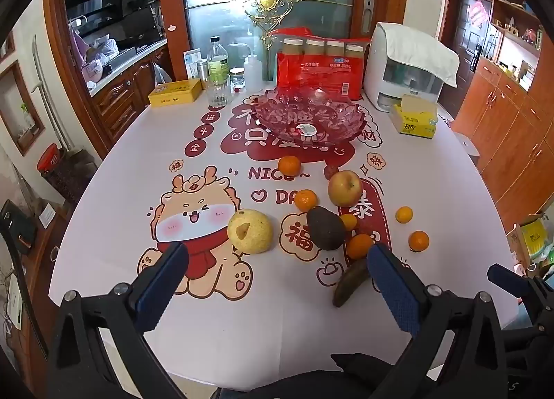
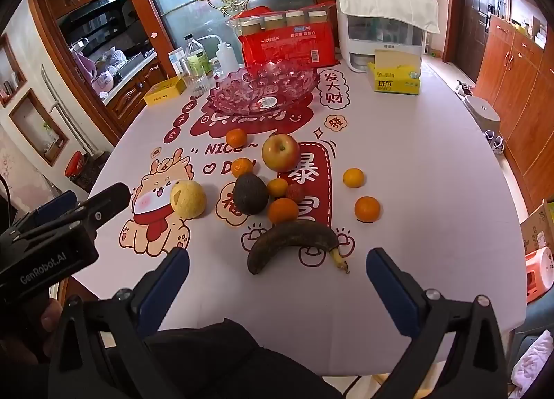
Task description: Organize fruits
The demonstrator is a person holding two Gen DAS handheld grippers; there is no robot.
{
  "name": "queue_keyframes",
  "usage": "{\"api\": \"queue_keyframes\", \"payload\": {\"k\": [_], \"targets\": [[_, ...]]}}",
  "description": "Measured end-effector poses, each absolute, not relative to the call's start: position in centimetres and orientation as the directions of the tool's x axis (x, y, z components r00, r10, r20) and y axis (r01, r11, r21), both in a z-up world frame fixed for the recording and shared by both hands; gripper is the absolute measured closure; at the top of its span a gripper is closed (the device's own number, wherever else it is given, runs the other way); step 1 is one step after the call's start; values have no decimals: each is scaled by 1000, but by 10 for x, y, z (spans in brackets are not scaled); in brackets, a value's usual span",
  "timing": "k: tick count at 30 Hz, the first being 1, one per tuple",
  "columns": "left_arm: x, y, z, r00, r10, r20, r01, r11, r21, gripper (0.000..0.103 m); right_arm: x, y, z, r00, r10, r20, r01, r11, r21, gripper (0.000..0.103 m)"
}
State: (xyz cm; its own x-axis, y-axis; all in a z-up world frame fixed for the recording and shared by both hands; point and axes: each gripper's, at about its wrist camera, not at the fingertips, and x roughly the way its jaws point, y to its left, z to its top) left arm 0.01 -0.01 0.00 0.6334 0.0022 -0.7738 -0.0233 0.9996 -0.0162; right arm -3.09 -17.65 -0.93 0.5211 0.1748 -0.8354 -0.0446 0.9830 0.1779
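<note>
Both claws are hovering over the near edge of the printed white tablecloth (image 2: 415, 156), the left gripper (image 1: 277, 281) and right gripper (image 2: 277, 281) each standing wide apart and gripping nothing, probably readying to lift the scattered fruit into the empty pink cut-glass bowl (image 2: 263, 87) waiting behind it. The right wrist view is showing the whole blackened curved banana (image 2: 294, 239) and a small red lychee (image 2: 295, 192); in the left view the finger is hiding half the banana.

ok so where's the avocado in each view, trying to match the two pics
Left wrist view: avocado sits right of centre, between the yellow pear and the small oranges.
Right wrist view: avocado sits near centre, just beyond the blackened banana.
Shared landmark: the apple lies just beyond it, to the right, in both.
</note>
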Motion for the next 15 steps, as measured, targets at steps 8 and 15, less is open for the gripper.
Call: {"api": "queue_keyframes", "payload": {"k": [8,15], "targets": [[-3,0,-4,629,-8,-777,-25,999,-30,1,-30,-178,-8,529,167,-832,-53,985,164,1],[-9,3,-1,627,-9,-779,-24,999,-30,1,-36,-177,-10,532,170,-829,-41,984,175,1]]}}
